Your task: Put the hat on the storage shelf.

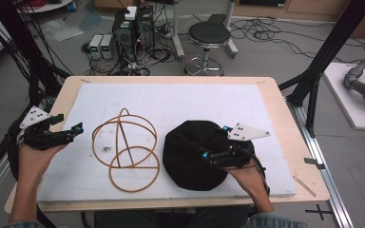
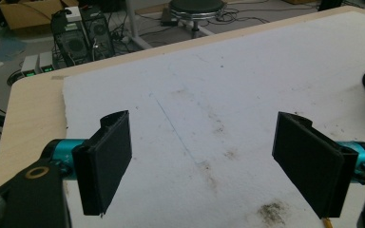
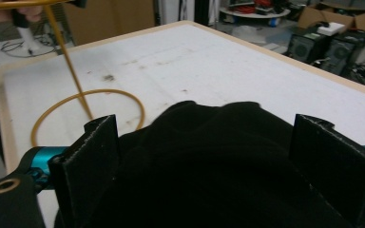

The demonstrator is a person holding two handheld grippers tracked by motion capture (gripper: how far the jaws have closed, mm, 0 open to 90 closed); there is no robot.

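Black cloth hat (image 1: 195, 154) is lying on the right half of a white foam board (image 1: 180, 97), with its near edge close to the board's front. Just to its left, an orange wire frame of joined hoops (image 1: 123, 149) is standing on the board, one ring flat on the surface and others rising from it. The board is showing grey smudges and speckles, plainest in the left gripper view, and it is covering most of a pale wooden tabletop (image 1: 285, 123) whose edge is framing it on all sides.

The right gripper (image 1: 216, 142) is hovering over the hat's right part; in the right gripper view its jaws are standing wide apart on either side of the dark cloth, not pinching it. The left gripper (image 1: 69, 130) is sitting above the board's left edge, well apart from the wire frame, and its jaws are spread with bare foam between them.

Beyond the table, a round black stool (image 1: 208, 35) on a chrome base is standing on a grey floor, beside two black computer towers (image 1: 133, 28) and a tangle of cables. Black frame posts are rising at both sides.
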